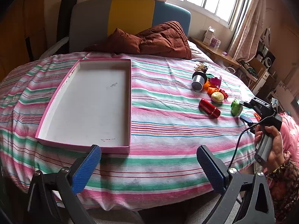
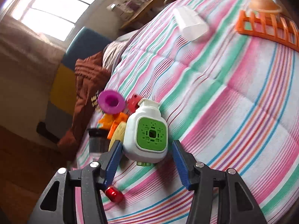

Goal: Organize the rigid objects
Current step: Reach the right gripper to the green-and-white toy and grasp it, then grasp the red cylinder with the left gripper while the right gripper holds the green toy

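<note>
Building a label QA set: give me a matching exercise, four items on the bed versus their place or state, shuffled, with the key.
Items:
1. pink tray
2. green-and-white gadget
3. red cylinder
4. left gripper

Place or state:
A. lying on its side on the striped sheet
B. between the right gripper's open pads
C. nothing inside
D. open, holding nothing

Pairs: 1-C, 2-B, 3-A, 4-D

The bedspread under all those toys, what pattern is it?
The bedspread has pink, green and white stripes with thin blue and orange lines, clearest in the left wrist view.
</note>
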The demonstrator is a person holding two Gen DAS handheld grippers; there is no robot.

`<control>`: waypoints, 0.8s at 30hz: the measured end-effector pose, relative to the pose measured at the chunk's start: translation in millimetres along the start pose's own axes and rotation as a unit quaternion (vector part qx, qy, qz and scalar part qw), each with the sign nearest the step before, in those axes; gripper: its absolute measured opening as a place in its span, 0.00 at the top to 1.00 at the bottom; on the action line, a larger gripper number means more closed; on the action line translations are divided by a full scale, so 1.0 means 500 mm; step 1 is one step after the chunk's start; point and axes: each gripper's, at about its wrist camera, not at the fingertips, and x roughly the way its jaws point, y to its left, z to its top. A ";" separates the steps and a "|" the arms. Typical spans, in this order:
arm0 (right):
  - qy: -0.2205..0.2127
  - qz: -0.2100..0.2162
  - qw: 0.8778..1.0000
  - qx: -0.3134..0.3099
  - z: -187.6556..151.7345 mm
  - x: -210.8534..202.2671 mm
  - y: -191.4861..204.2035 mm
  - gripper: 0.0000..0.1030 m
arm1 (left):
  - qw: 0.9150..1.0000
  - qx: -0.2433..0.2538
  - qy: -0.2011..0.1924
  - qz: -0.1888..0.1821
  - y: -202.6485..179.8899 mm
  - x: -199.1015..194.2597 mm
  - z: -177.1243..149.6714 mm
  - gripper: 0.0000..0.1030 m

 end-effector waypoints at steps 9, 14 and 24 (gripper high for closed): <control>-0.114 -0.132 0.973 -0.153 0.052 -0.090 0.056 0.43 | 1.000 -0.003 0.013 -0.007 -0.012 0.014 0.001 0.00; -0.082 -0.172 0.954 -0.233 0.029 -0.040 0.096 0.42 | 0.999 -0.006 0.029 -0.028 -0.020 0.026 0.005 0.00; -0.055 -0.244 0.913 -0.321 -0.024 0.054 0.097 0.48 | 0.998 0.010 0.049 -0.045 -0.067 0.051 0.027 0.00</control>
